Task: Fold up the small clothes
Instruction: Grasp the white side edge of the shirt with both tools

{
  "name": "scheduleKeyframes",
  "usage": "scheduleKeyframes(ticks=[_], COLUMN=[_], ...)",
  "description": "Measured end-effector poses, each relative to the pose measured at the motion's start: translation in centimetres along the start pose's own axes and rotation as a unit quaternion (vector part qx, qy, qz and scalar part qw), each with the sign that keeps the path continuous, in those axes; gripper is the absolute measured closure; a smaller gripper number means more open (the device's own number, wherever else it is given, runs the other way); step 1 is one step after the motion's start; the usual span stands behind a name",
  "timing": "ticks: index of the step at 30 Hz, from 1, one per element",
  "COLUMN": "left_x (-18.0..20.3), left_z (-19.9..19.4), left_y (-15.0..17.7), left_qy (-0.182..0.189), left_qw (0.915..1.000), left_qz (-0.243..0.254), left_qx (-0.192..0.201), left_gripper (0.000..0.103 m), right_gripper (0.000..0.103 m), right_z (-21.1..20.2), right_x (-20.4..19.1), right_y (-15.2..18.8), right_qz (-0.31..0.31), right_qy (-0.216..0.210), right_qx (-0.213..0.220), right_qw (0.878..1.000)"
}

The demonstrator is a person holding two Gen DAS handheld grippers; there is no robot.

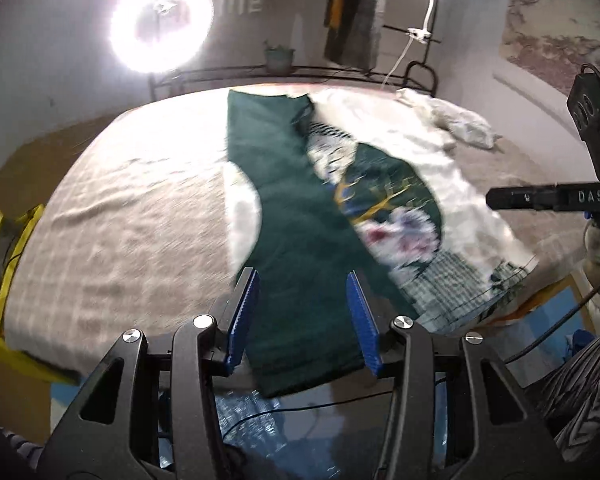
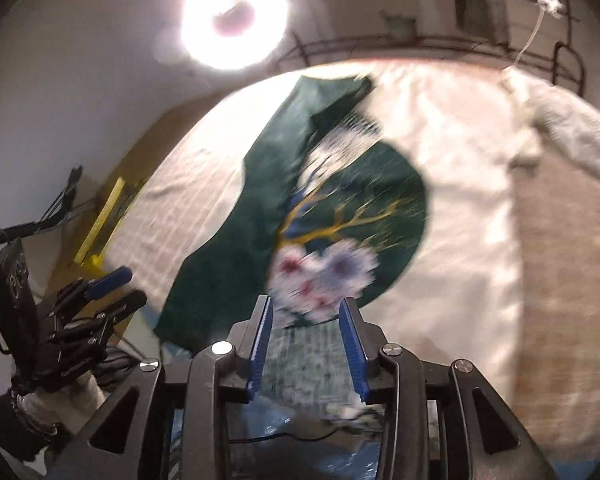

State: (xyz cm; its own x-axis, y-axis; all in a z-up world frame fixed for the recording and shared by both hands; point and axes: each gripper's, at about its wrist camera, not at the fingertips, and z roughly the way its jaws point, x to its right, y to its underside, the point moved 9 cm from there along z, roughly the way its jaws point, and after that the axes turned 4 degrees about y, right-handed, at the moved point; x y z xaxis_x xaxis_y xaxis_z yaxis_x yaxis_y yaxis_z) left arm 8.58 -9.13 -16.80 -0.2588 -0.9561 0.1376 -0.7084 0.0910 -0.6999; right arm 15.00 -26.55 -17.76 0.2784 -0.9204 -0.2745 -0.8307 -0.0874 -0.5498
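Left gripper [image 1: 303, 320] had its jaws spread with nothing pinched; the blue pads [image 1: 244, 316] straddled the near end of the green fabric without pressing on it. It hovered over the near edge of the bed. Right gripper [image 2: 305, 344] was likewise parted and empty, the printed hem only showing through the gap below it.

Left to right on the bed: bare beige bedspread [image 1: 112, 208], then the garment [image 1: 300, 208], a dark green piece with a white panel and a floral-and-branch print. Its left part was laid over as a long plain green strip [image 1: 272, 152] running from the far edge toward the near one, covering part of the print. To the right, the print [image 2: 324, 268] and the white side [image 2: 460, 200] lay flat and exposed. Further right, a crumpled white item [image 2: 572, 136] sat apart near the far corner, untouched.

Progress, my read: one lengthwise fold from the left was in place; both tools were free above the cloth. Still left: fold the right white side in, then fold the length down into a compact stack, and deal with the crumpled item. Both views were motion-blurred, so I couldn't tell whether the green strip was a sleeve or a folded-over body panel. Roughly a third done for this garment.
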Motion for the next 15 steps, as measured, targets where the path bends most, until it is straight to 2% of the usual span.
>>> scheduleKeyframes(ticks=[6,8,9,10,13,15], left_x=[5.3,7.8,8.8,10.0,13.3,15.2], left_z=[2.3,3.1,3.5,3.8,5.0,5.7], left_y=[-1.6,-1.9,-2.0,-2.2,-2.3,-2.2], left_qy=[0.049,0.065,0.073,0.080,0.100,0.115], left_qw=[0.9988,0.9976,0.9969,0.9961,0.9931,0.9908], left_qz=[0.010,0.021,0.028,0.037,0.061,0.072], left_qx=[0.006,0.005,0.004,0.004,0.000,-0.005], left_gripper=[0.056,0.056,0.056,0.056,0.056,0.056], right_gripper=[0.066,0.059,0.047,0.041,0.042,0.044], right_z=[-3.8,-5.0,-5.7,-6.2,-8.5,-9.8], right_x=[6.3,8.5,10.0,10.8,15.2,17.8], right_y=[-1.7,-2.0,-2.2,-2.3,-2.7,-2.6], right_qz=[0.035,0.040,0.041,0.040,0.042,0.045], right_qy=[0.050,0.060,0.054,0.055,0.103,0.133], right_qx=[0.041,0.056,0.064,0.070,0.100,0.106], right_qw=[0.997,0.996,0.996,0.995,0.989,0.984])
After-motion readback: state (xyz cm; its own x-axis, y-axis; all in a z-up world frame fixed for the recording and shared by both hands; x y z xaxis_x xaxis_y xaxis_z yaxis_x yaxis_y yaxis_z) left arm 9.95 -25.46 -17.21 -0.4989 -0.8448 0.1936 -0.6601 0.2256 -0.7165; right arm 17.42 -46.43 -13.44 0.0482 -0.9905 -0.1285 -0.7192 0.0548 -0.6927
